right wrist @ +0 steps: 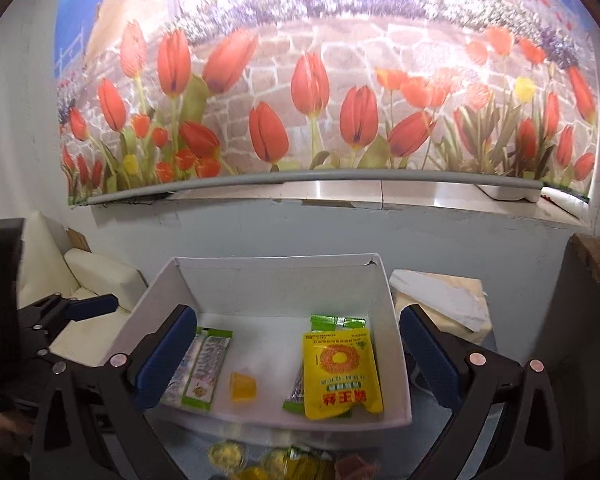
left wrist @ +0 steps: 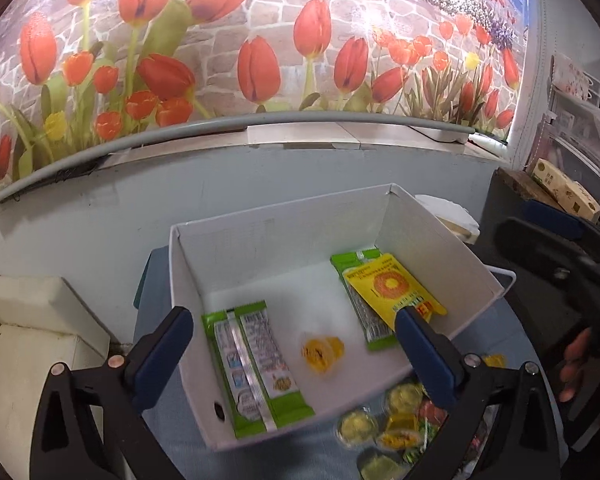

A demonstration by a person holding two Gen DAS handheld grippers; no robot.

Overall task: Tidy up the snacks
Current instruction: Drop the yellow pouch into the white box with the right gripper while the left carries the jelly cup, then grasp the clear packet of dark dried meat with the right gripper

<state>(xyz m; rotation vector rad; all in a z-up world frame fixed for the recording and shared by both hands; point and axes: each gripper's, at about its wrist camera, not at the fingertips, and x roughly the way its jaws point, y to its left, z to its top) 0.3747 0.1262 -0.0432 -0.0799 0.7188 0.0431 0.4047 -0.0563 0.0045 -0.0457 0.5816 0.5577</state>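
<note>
Hovering over a white box (left wrist: pixel 260 248), the left gripper (left wrist: pixel 296 344) has its blue pads spread wide with nothing between them. The right gripper (right wrist: pixel 296 360) is likewise wide apart and empty, aimed at the same box from nearer its right side. Inside the box: a green bar (left wrist: pixel 256 368) lies lengthwise at the left, an orange jelly cup (left wrist: pixel 322 352) sits loose near the middle, blurred in the left view, and a yellow pouch (left wrist: pixel 396 290) rests on top of a second green bar (left wrist: pixel 360 304) at the right. Outside, just in front of the box's near wall, a cluster of loose jelly cups (left wrist: pixel 392 424) lies on the blue cloth (left wrist: pixel 292 460). A tulip mural (left wrist: pixel 260 40) covers the wall behind. White cushions (left wrist: pixel 28 344) sit to the left.
</note>
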